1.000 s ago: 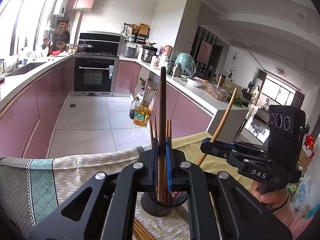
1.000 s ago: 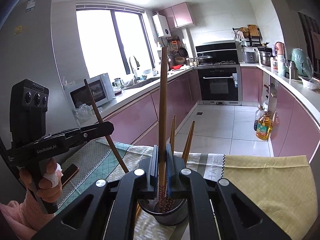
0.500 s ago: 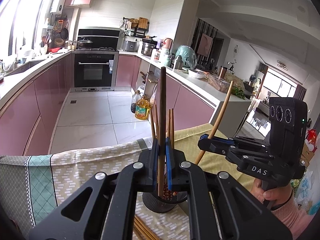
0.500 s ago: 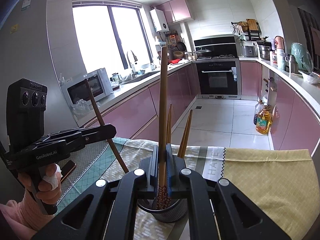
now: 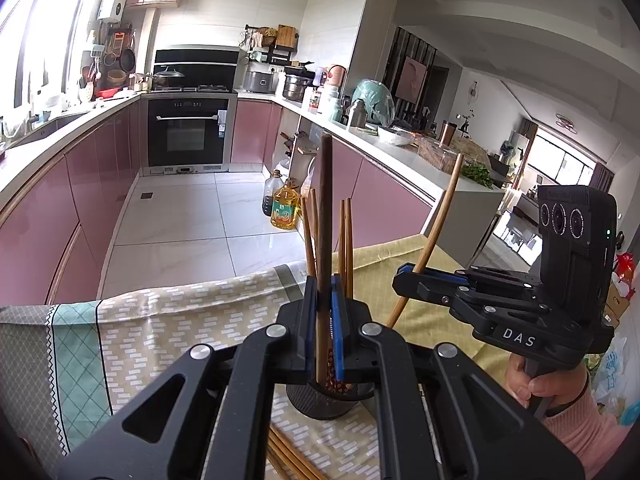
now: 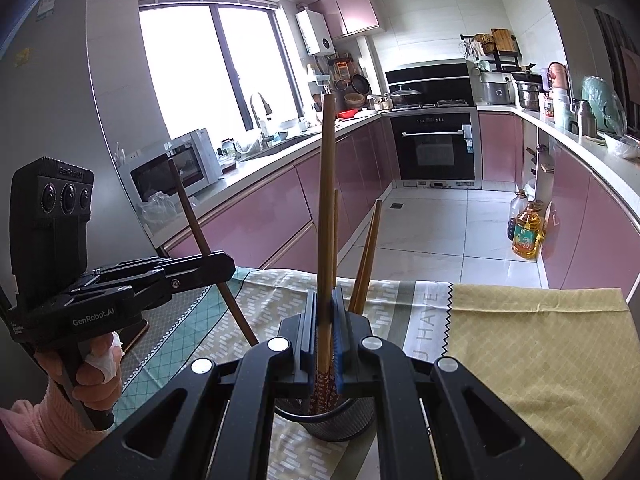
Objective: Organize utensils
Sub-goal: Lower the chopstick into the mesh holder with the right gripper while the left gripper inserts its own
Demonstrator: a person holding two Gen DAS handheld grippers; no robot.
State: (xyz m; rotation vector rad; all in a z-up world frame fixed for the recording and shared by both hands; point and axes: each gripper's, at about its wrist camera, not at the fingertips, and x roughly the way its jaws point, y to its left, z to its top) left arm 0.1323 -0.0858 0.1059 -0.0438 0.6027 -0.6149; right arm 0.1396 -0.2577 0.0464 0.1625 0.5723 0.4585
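Hovering over the black mesh holder (image 5: pixel 320 398), both grippers carry a chopstick apiece. The left gripper (image 5: pixel 324 316) is clamped tight on a dark brown chopstick (image 5: pixel 323 216), held upright with its lower end already inside the holder's mouth. The right gripper (image 6: pixel 327 316) pinches a lighter wooden chopstick (image 6: pixel 326 200), also upright and tipped into the same holder. Best play here, by the look of it: lower each stick straight down until it bottoms out, let go one at a time, and keep clear of the chopsticks already standing (image 5: pixel 345 240) so nothing gets levered out. The sticks are long, slim and tapered, with patterned red ends down in the cup. More chopsticks lie on the patterned tablecloth (image 5: pixel 132 340) beside the holder (image 5: pixel 288 460), apparently waiting.
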